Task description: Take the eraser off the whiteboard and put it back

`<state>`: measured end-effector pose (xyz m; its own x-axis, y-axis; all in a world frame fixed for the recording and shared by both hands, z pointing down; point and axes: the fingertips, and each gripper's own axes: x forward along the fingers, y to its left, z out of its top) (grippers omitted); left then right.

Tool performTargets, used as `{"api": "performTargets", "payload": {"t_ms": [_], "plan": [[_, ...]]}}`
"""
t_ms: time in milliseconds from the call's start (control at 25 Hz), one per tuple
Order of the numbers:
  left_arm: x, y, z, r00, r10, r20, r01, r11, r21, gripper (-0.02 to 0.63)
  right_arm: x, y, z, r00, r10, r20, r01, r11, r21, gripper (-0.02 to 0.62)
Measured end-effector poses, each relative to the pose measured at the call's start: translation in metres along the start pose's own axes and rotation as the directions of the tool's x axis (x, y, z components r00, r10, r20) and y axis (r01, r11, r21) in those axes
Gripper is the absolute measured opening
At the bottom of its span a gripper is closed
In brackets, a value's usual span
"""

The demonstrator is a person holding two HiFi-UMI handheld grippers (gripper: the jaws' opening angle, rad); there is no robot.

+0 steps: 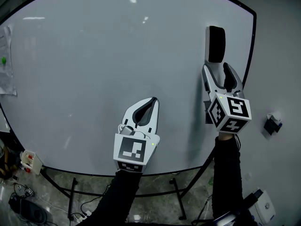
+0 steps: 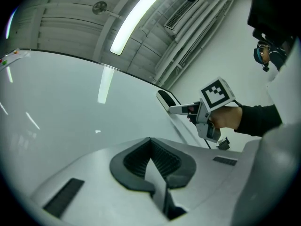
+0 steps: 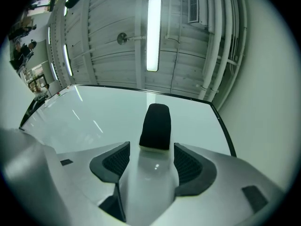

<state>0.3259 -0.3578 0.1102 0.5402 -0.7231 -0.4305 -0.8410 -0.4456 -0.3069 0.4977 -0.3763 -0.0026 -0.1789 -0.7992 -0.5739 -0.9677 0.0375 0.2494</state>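
A black eraser (image 1: 216,44) with a white base sticks upright on the whiteboard (image 1: 94,69) near its right edge. My right gripper (image 1: 217,68) sits just below it, open, with the jaws either side of the eraser's lower end and not pressing on it. In the right gripper view the eraser (image 3: 156,125) stands straight ahead of the spread jaws of that gripper (image 3: 151,147). My left gripper (image 1: 153,100) is shut and empty, held against the lower middle of the board. The left gripper view shows those closed jaws (image 2: 150,140), with the eraser (image 2: 165,99) and the right gripper (image 2: 188,109) off to the right.
Papers (image 1: 7,65) are stuck at the board's left edge. The board's black stand (image 1: 70,192) reaches the floor, beside a small box (image 1: 29,160) and cables (image 1: 23,206). A dark fitting (image 1: 272,124) is on the wall at the right.
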Motion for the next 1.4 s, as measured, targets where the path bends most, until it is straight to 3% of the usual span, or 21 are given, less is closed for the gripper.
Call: {"api": "performTargets", "payload": {"t_ms": [360,840,1400], "plan": [[-0.004,-0.003,-0.003,1.0,0.001,-0.025,0.0,1.0,0.029,0.006,0.033,-0.008,0.016,1.0,-0.014,0.026,0.013,0.999,0.034,0.281],[-0.007,0.0,-0.006,1.0,0.002,-0.028,-0.001,1.0,0.019,0.006,0.036,-0.007,0.014,1.0,-0.02,0.013,0.02,0.999,0.049,0.278],[-0.01,-0.003,-0.011,0.999,-0.001,-0.032,0.001,1.0,0.002,0.006,-0.004,-0.003,0.01,0.999,-0.02,0.025,0.019,0.999,0.044,0.276]]}}
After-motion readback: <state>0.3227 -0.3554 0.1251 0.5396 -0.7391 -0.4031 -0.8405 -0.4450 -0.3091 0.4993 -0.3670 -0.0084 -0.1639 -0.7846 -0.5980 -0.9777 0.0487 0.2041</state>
